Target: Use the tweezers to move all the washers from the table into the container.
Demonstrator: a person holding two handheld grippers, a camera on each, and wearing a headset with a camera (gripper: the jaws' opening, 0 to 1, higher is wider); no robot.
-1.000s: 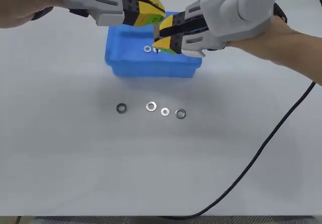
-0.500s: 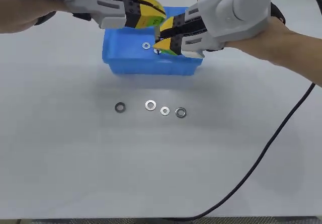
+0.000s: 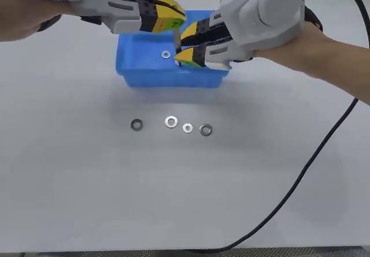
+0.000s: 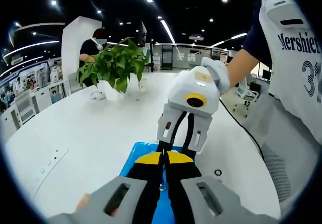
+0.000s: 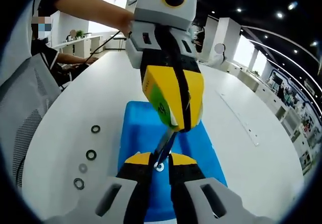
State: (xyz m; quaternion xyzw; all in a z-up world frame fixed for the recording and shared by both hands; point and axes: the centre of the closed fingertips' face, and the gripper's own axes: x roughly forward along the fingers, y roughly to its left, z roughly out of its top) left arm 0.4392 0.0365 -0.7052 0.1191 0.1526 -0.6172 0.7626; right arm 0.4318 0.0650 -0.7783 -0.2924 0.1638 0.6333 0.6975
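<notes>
Holding the tweezers clenched in the left gripper, you have their tip down inside the blue container, right at a small washer. I cannot tell whether that washer is pinched in the tip or lying free on the container floor. The right gripper has its jaws drawn close on either side of the tweezers' lower end. A narrow gap shows in the right gripper view, so I cannot tell whether they are pressing the tweezers or only flanking them. If you lift away while the washer is pinched, you will likely carry it back out. If the right jaws squeeze unevenly, the tip could twist and flick the washer over the low wall. A second washer lies in the container just beside the tip, and a careless sweep could knock it about. Both grippers crowd over the container, so a bump on its rim could slide it toward the row of four washers lying on the counter in front of it. Those four sit near one another, and going for one may nudge its neighbour. Mind the black cable trailing across the counter on your right, since it could drag through the row as you reach.
</notes>
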